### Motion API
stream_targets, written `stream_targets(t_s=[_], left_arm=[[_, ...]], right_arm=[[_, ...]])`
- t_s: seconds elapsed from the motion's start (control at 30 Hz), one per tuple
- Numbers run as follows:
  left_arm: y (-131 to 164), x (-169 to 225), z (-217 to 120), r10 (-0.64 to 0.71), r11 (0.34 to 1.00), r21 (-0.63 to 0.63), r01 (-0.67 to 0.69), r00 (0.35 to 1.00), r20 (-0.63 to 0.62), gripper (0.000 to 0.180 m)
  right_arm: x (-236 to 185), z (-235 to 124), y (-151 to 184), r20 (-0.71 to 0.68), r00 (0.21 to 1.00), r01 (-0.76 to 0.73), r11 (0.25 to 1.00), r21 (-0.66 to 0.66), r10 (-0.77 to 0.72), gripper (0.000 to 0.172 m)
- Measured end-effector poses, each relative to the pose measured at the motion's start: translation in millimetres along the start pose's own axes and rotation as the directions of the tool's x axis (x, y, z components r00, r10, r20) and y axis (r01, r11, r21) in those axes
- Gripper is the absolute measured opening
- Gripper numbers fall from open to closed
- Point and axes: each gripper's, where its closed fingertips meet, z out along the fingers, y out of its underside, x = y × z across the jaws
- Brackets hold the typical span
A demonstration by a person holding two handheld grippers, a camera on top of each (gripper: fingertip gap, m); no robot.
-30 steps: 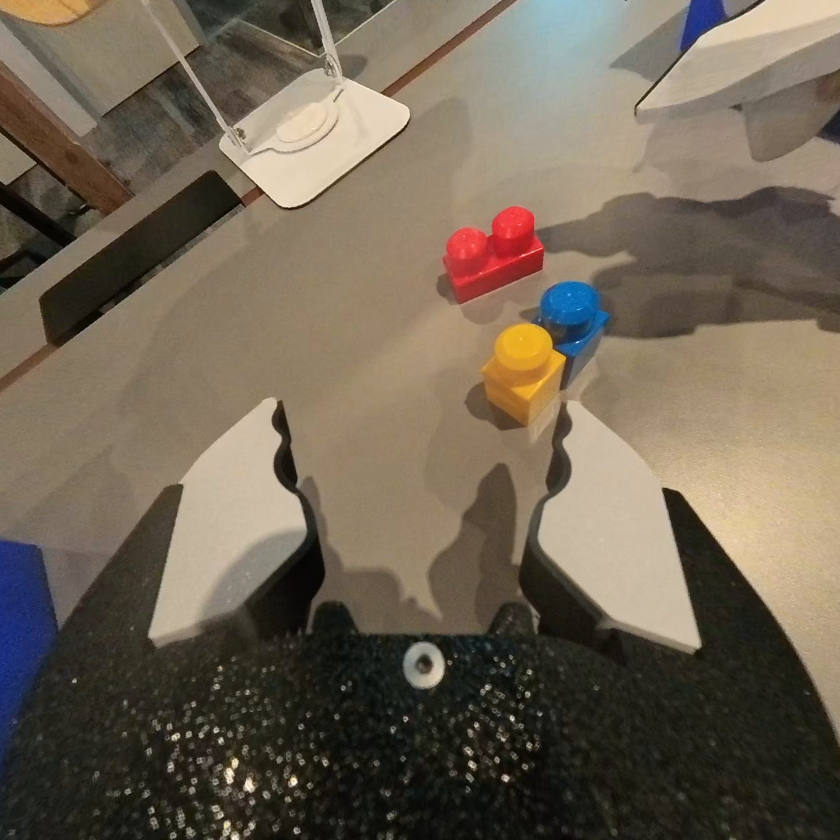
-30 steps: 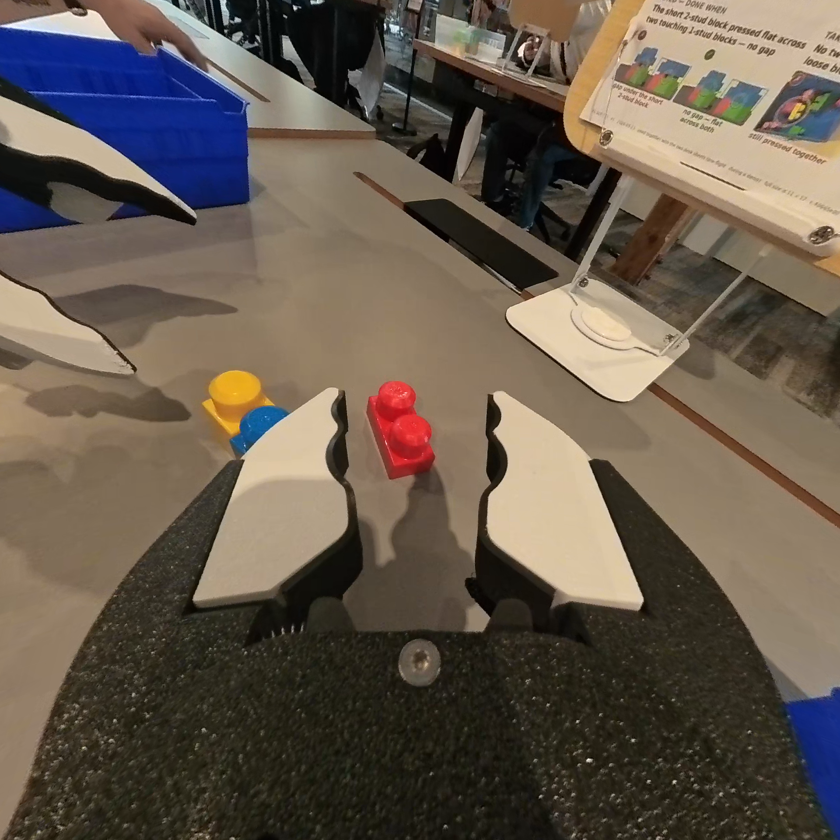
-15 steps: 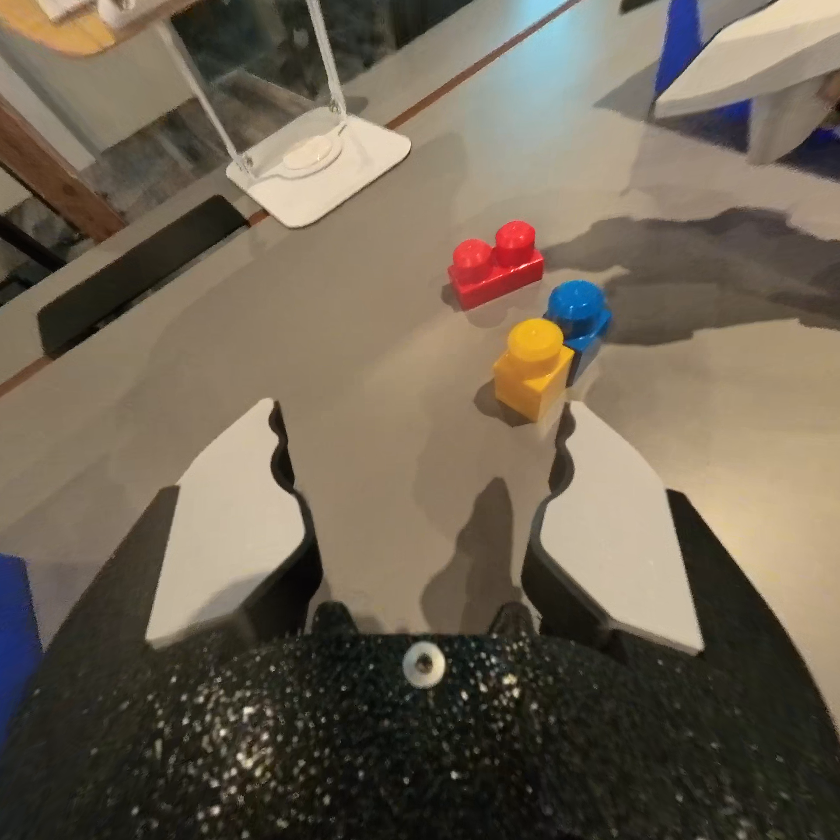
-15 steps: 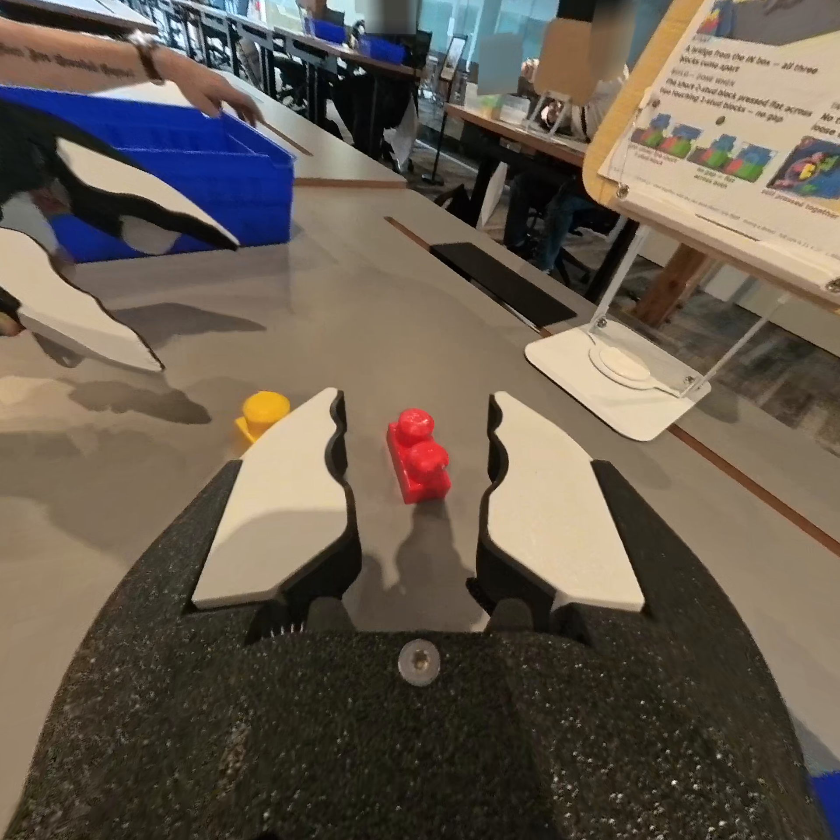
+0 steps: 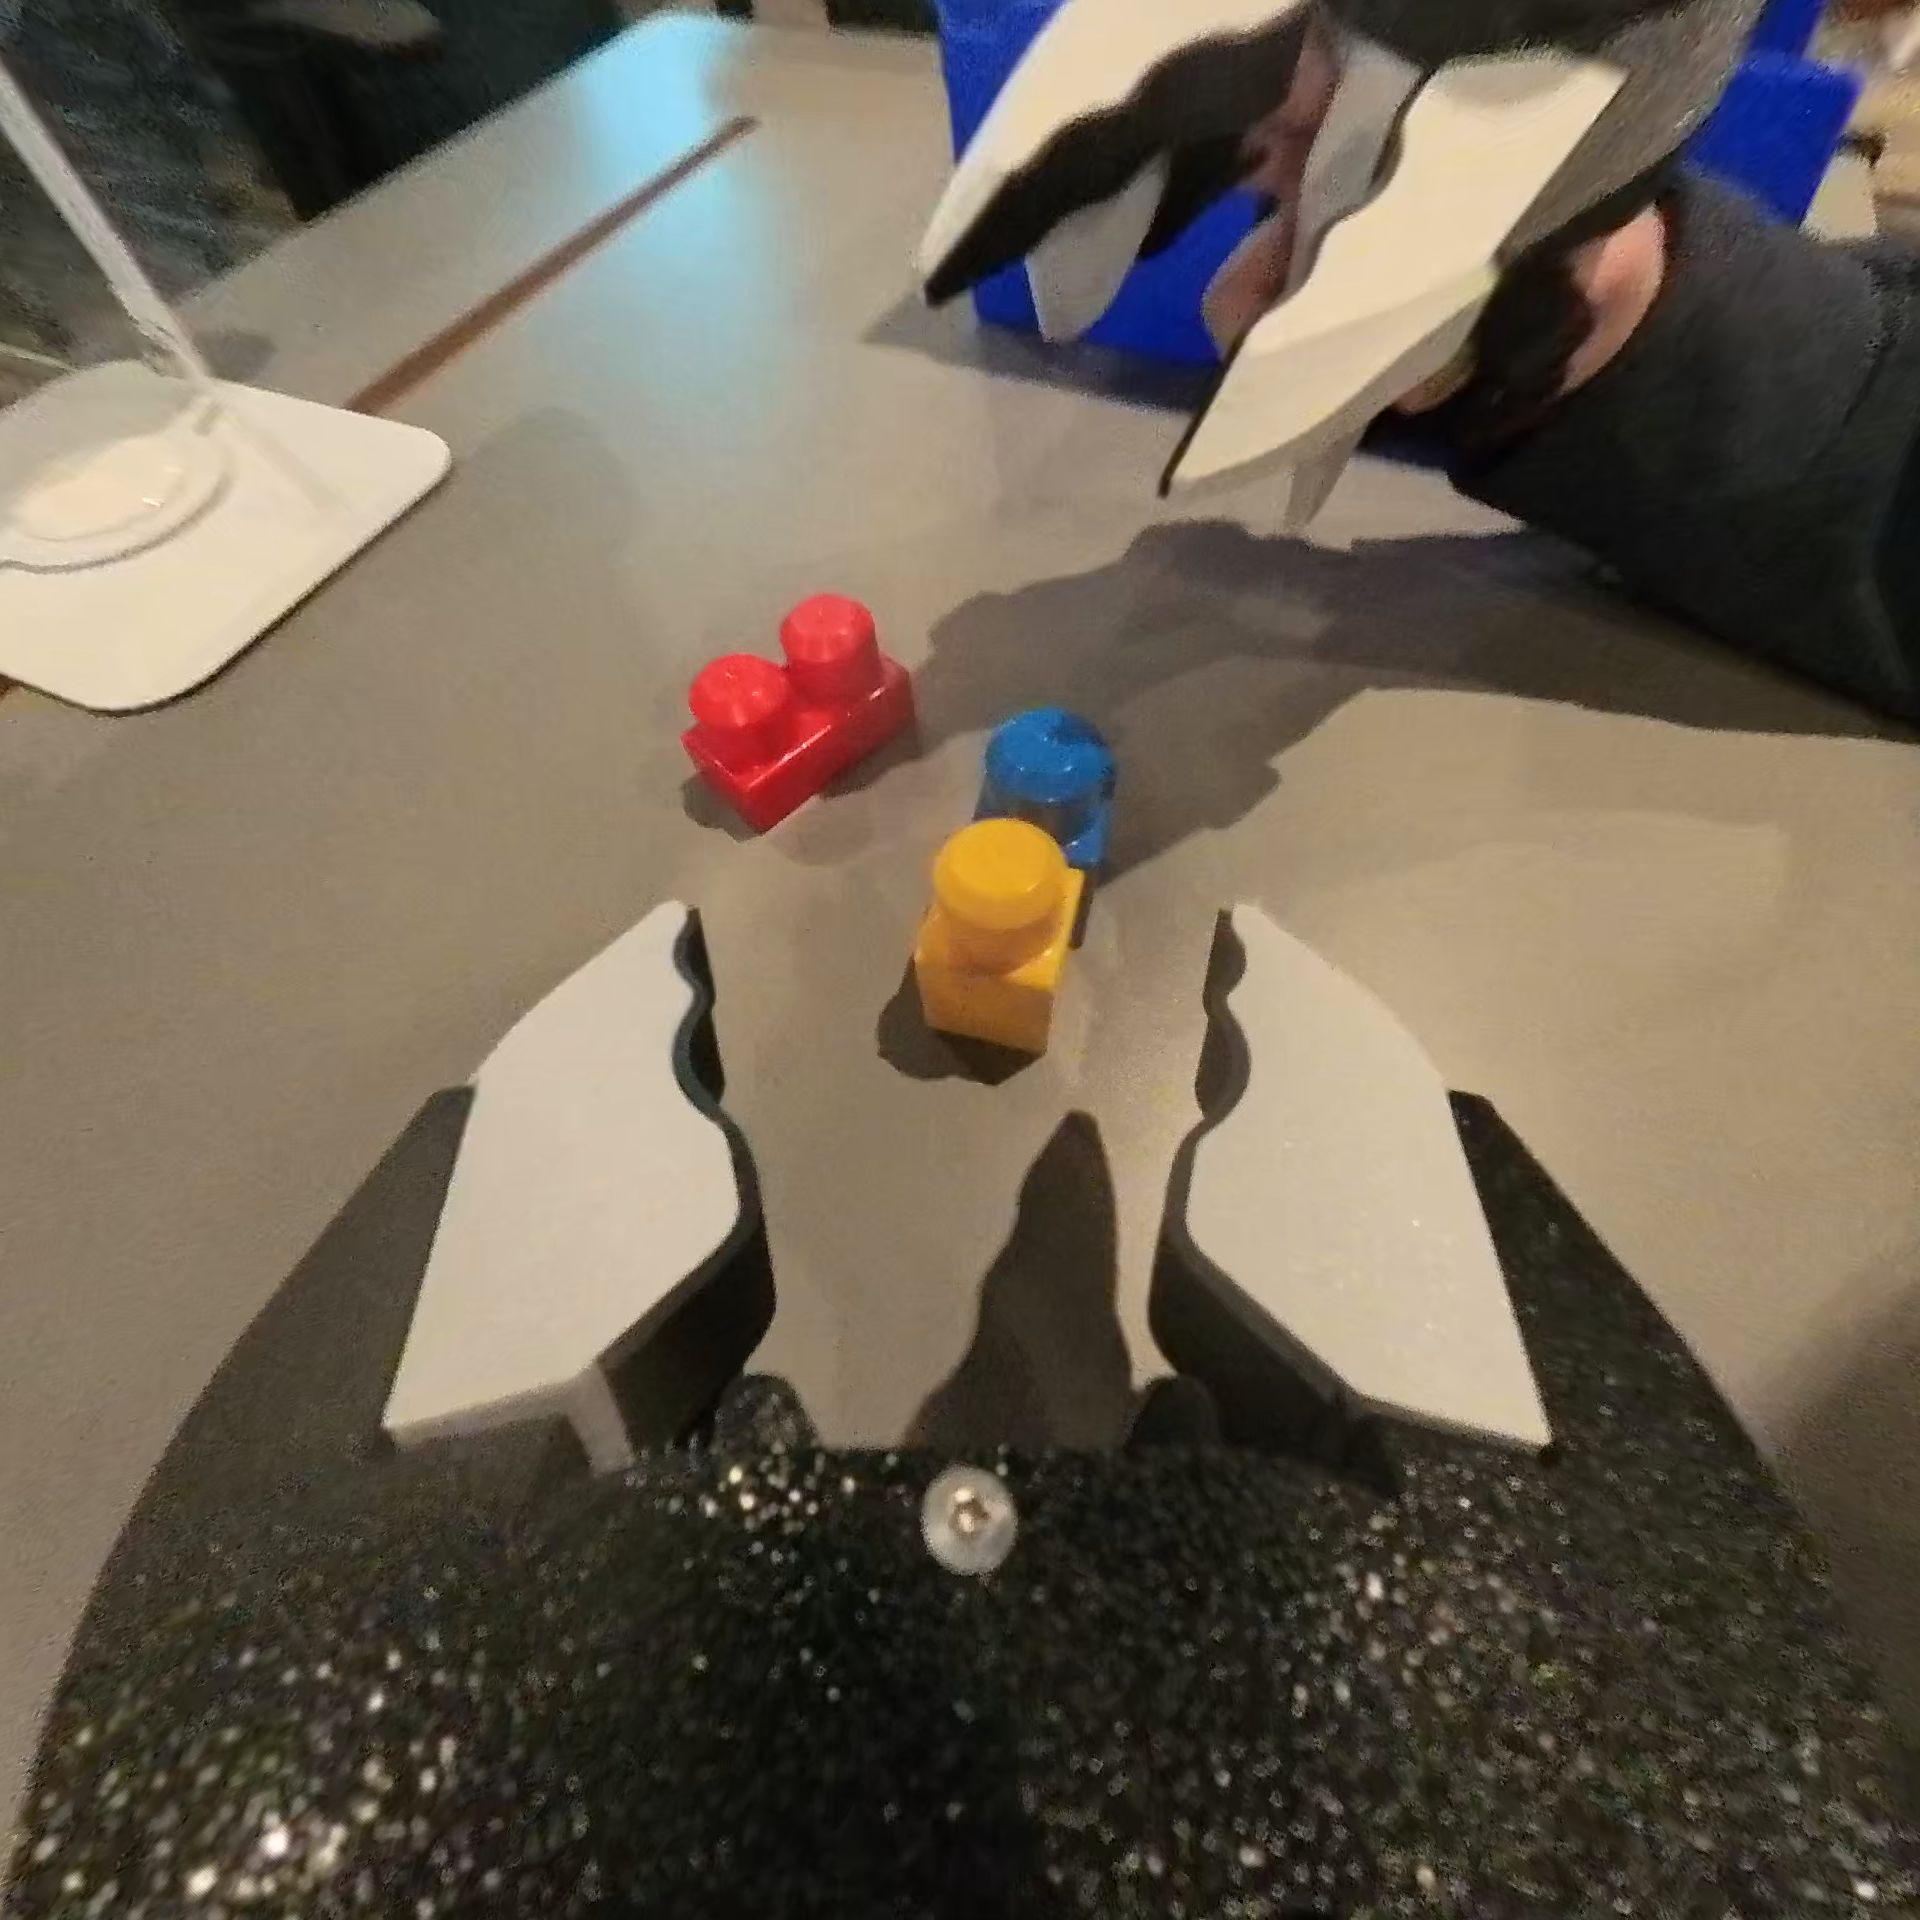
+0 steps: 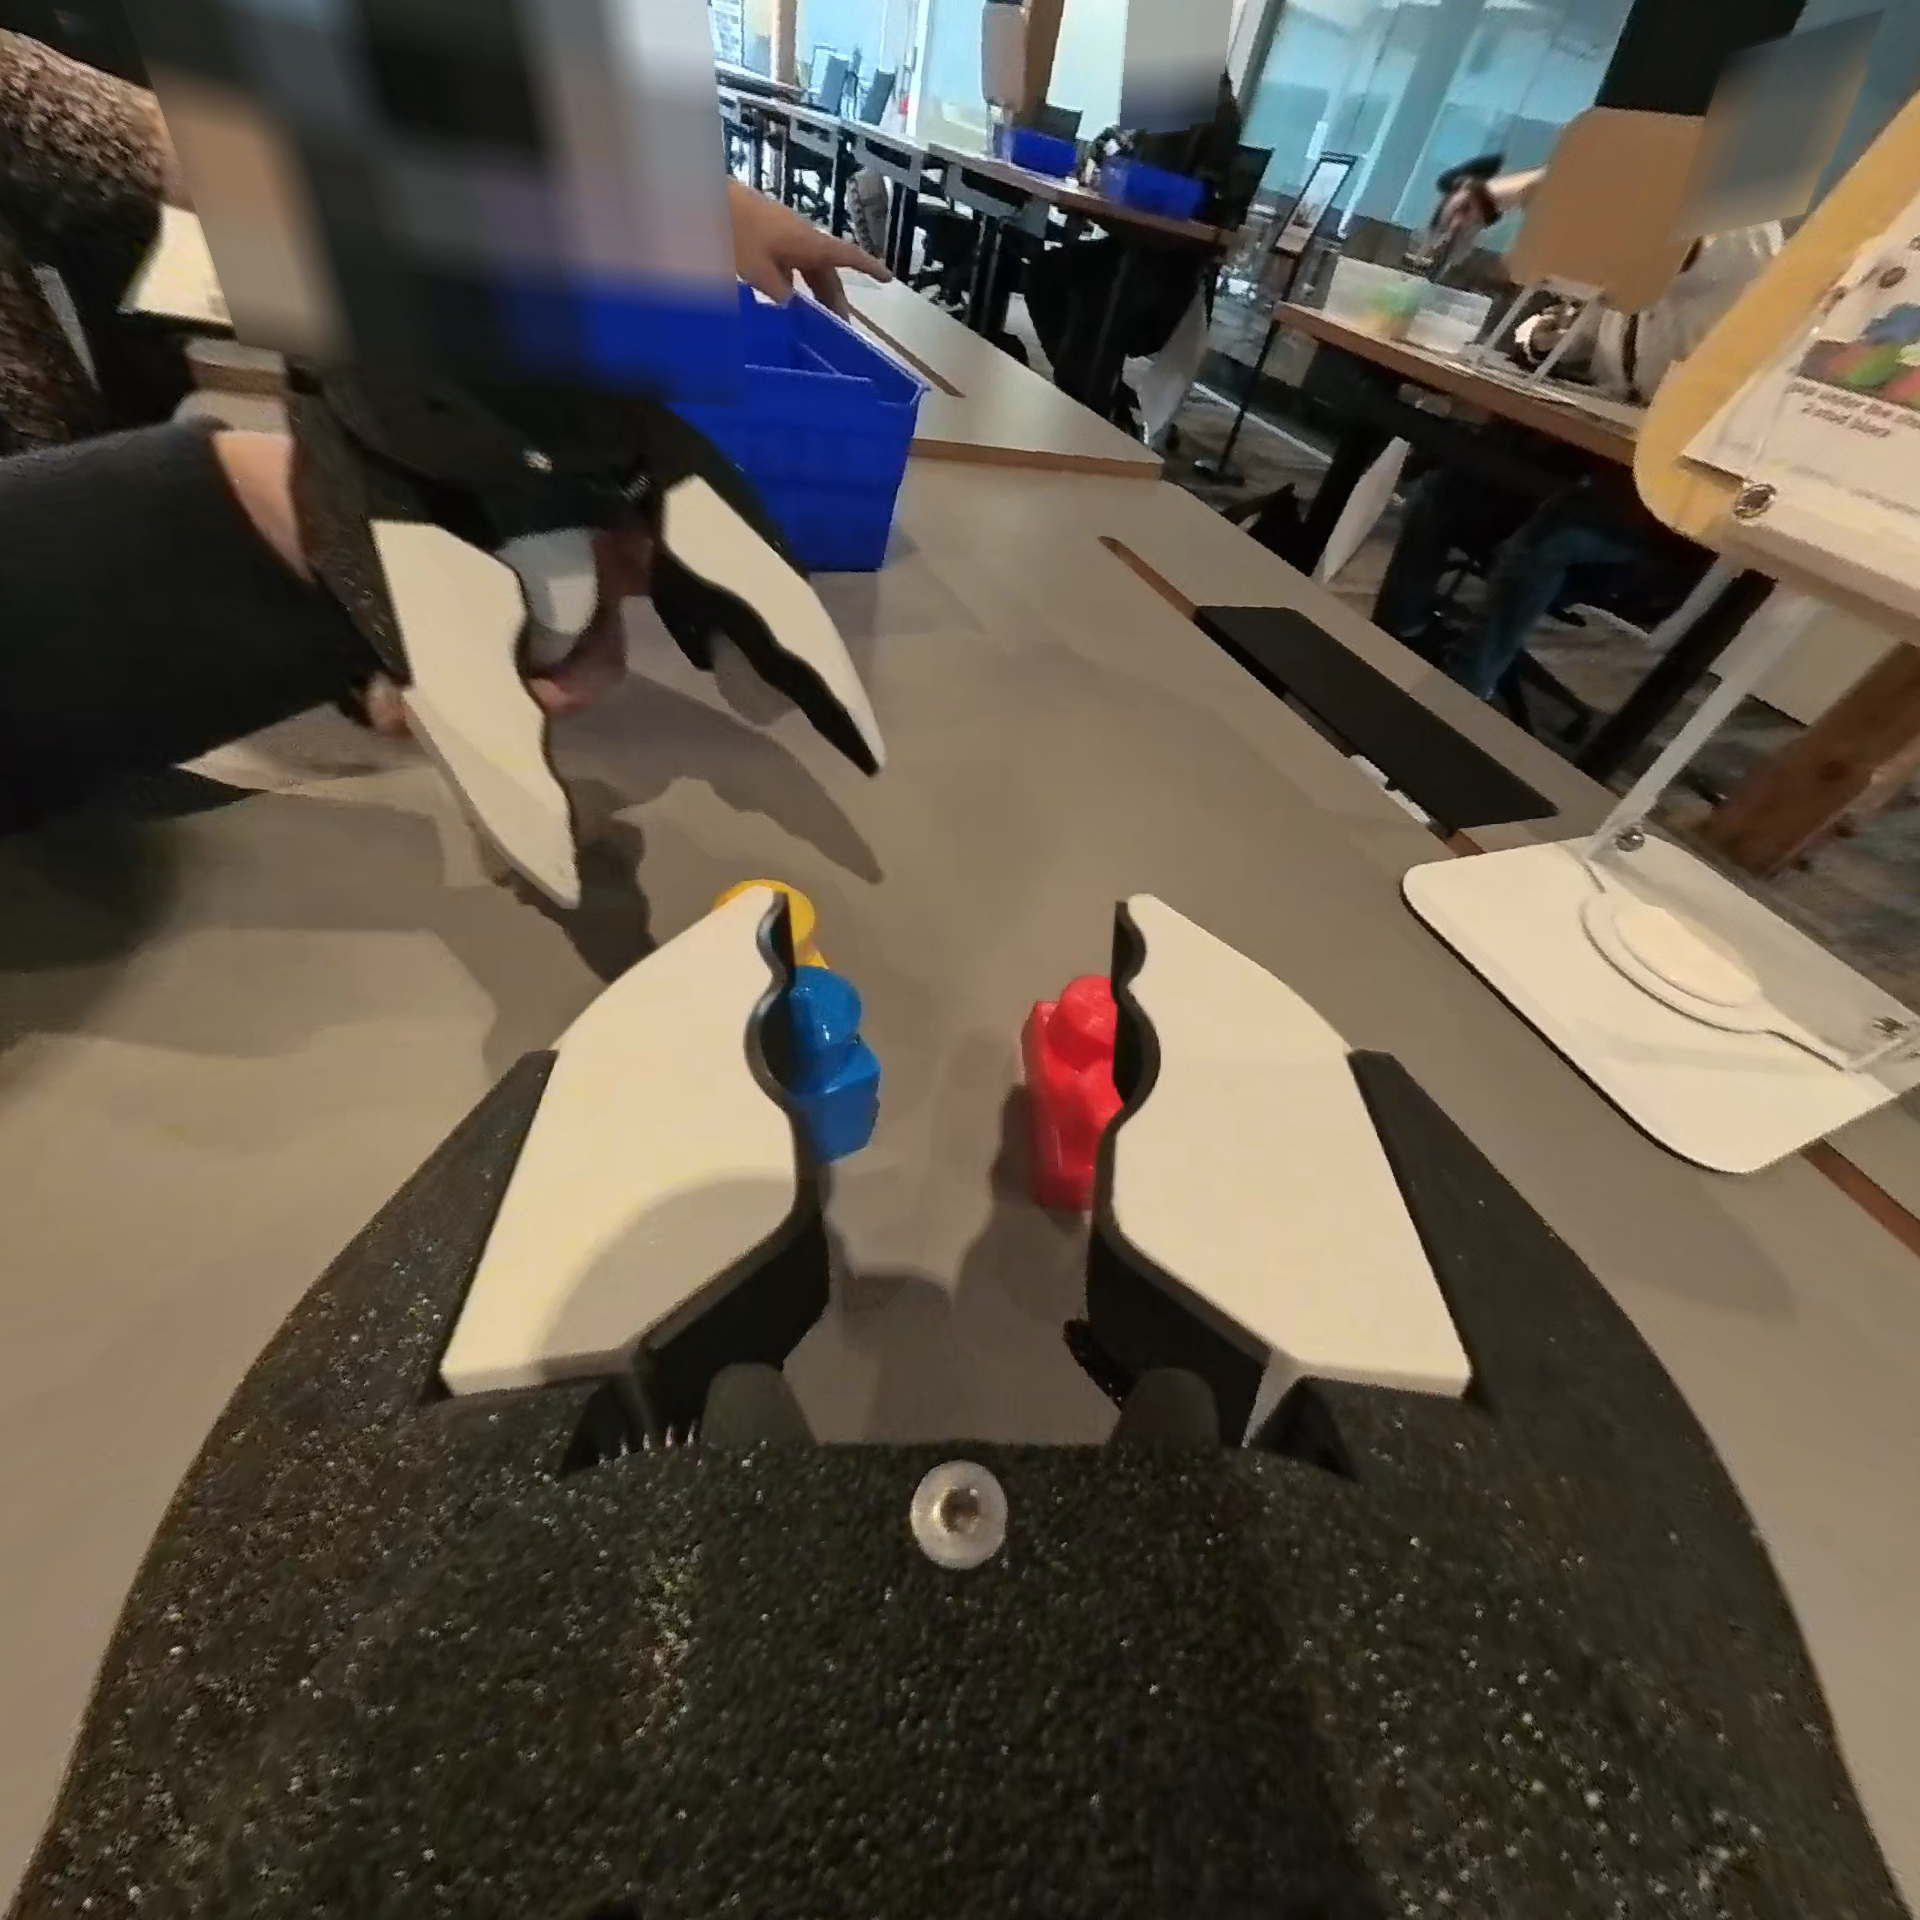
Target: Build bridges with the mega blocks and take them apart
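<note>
On the grey desk (image 5: 312,935), three small plastic blocks stood loose and apart from any bridge: a red two-stud block (image 5: 795,712), and just beside it a blue one-stud block (image 5: 1049,774) touching a yellow one-stud block (image 5: 997,935). The left claw (image 5: 956,925) was spread wide with nothing between its fingers — the yellow block sat just ahead of its tips, untouched. The right claw (image 6: 945,914) hung above the blocks, also parted and holding nothing; in its own view the blue block (image 6: 826,1060) and the red one (image 6: 1070,1091) showed in the gap below, clear of the pads.

These looked like hollow, hard, glossy mouldings: light, stiff, not fragile, and likely to skate across the smooth desk if nudged from one side. The round studs would probably roll out of a pinch, so the flat side walls of the square base seemed the better hold — low down, pads square to opposite faces. The red block would likely sit steadiest gripped across its short width. Pressing it onto the two singles would probably need them butted together and braced.
</note>
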Motion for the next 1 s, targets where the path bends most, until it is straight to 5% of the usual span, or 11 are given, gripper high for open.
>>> stream_targets(t_s=[0.27, 0.5, 1.0], left_arm=[[17, -3, 30, 0.057, 0.989, -0.132, -0.073, 0.991, -0.121, 0.09], [12, -8, 17, 0.058, 0.998, -0.032, -0.06, 0.997, -0.059, 0.092], [-4, -19, 11, 0.043, 0.992, 0.119, -0.043, 0.999, 0.007, 0.09]], right_arm=[[-1, 2, 4, -0.008, 1.0, 0.025, 1.0, -0.001, -0.025, 0.056], [13, 0, 2, -0.101, 0.995, -0.005, 0.995, 0.103, 0.016, 0.052], [50, -2, 33, -0.268, 0.955, -0.1, 0.988, 0.114, 0.127, 0.053]])
